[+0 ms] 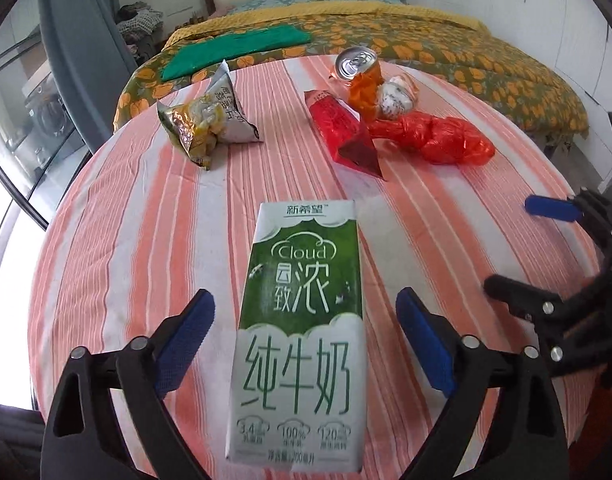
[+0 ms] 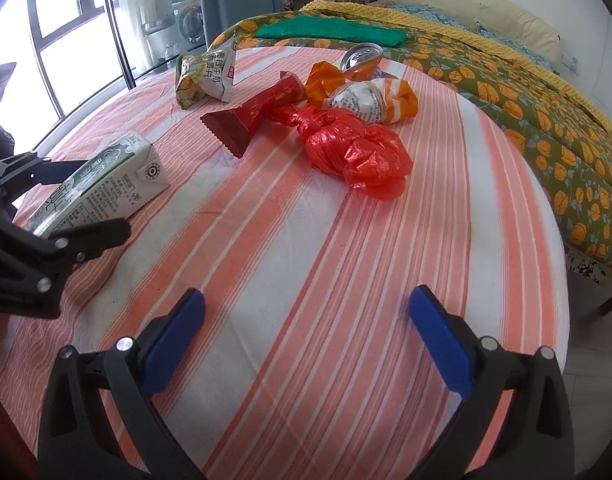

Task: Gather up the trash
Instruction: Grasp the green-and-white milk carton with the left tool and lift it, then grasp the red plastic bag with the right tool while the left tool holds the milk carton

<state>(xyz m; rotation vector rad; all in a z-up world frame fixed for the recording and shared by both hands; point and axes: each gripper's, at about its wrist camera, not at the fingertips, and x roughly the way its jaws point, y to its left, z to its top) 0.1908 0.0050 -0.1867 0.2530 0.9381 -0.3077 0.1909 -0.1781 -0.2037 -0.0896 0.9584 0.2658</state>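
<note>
Left wrist view: the left gripper [image 1: 305, 344] straddles the milk carton [image 1: 301, 332], which lies on the striped table [image 1: 105, 240], pads wide and clear of its sides (nothing held). The right gripper [image 2: 306, 344] gapes empty. The step looks like grasping the carton: next, close squarely.

Both the left gripper [image 1: 306, 344] and the right gripper [image 2: 308, 332] have matte black angular linkage arms, silver round screw heads at the pivots, and textured blue pads [image 1: 185, 340] inside each finger.
</note>
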